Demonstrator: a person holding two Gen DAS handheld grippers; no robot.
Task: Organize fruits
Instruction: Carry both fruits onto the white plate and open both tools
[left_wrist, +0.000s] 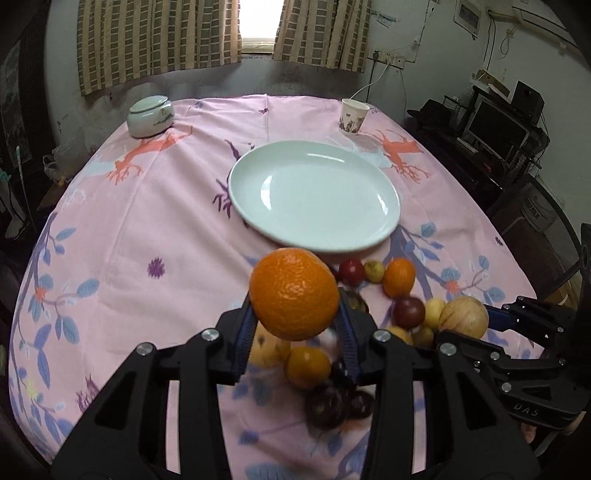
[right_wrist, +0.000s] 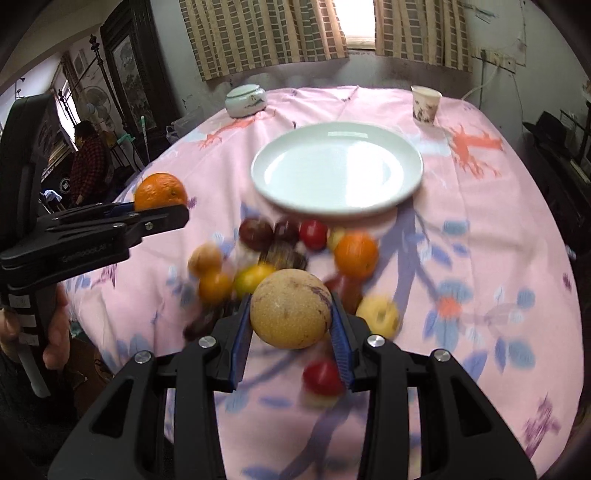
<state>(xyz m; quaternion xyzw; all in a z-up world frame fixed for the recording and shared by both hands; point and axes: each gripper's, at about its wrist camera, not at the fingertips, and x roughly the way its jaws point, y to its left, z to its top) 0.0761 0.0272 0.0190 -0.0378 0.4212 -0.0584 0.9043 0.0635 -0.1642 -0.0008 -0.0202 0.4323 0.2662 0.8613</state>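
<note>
Pink floral tablecloth (left_wrist: 147, 229) everywhere, striped curtains (left_wrist: 155, 33) behind, and right in the middle sits a wide, white, shallow ceramic plate (left_wrist: 314, 195), nothing on it. Far edge: a round white lidded jar (left_wrist: 150, 116) on one side, a patterned paper cup (left_wrist: 354, 117) on the other.

Now the action! The left gripper (left_wrist: 295, 317) angles down over the cloth, its blue-padded jaws clamped on a big round orange (left_wrist: 294, 293), held clear above the table, just short of the plate's near rim. From the right wrist view you see it side-on, the orange perched at the jaw tips, a hand (right_wrist: 55, 332) wrapped round the handle below.

The right gripper (right_wrist: 291, 321) tilts down the same way and grips a round, tan, purple-flecked fruit (right_wrist: 290, 308) between its blue pads, lifted off the cloth.

Beneath both, the loose pile of small fruits (right_wrist: 280, 254) — dark plums, red ones, yellow ones, little oranges — lies on the cloth beside the plate's near edge, blurred.
</note>
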